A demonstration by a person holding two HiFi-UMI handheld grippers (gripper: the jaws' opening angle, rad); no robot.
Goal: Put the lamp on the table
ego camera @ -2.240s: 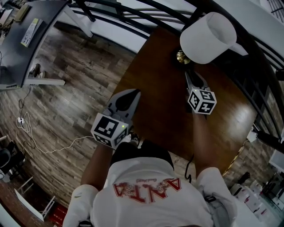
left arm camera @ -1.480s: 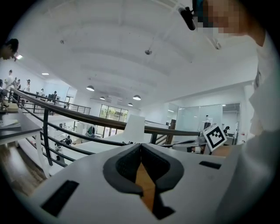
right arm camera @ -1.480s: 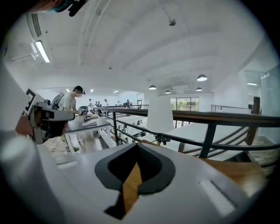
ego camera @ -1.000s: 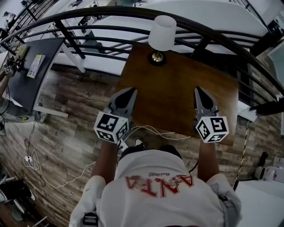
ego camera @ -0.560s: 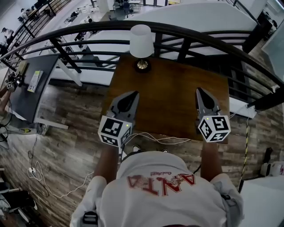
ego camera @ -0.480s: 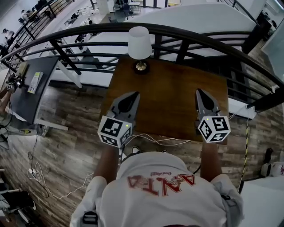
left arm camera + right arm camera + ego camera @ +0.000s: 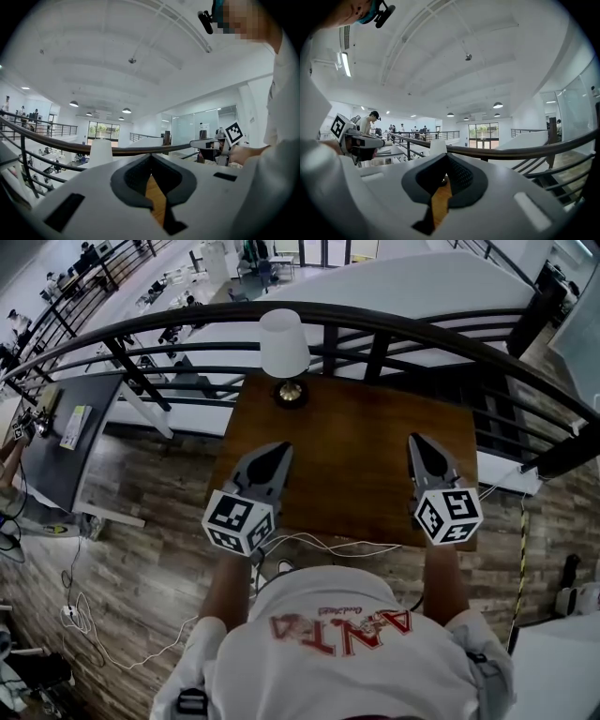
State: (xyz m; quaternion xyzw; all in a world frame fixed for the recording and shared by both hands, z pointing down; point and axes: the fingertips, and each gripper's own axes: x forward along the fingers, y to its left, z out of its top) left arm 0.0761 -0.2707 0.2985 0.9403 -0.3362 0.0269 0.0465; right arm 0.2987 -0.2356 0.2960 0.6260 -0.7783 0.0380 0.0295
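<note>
The lamp (image 7: pixel 284 345) stands upright at the far-left corner of the table (image 7: pixel 361 460), its base on the wood just before the railing (image 7: pixel 422 326). Both grippers hover level over the table's near edge, well apart from the lamp. The left gripper (image 7: pixel 277 448) is at six o'clock from the lamp and the right gripper (image 7: pixel 415 442) at four o'clock. Each pair of jaws is pressed together on nothing, though the left tips seem only just to meet.

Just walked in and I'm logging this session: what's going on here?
The lamp stands upright at the far left corner of the table, by the railing. A person holds a gripper in each hand at the table's near side: left gripper and right gripper both shut, empty, clear of the lamp. The placing looks done.
</note>
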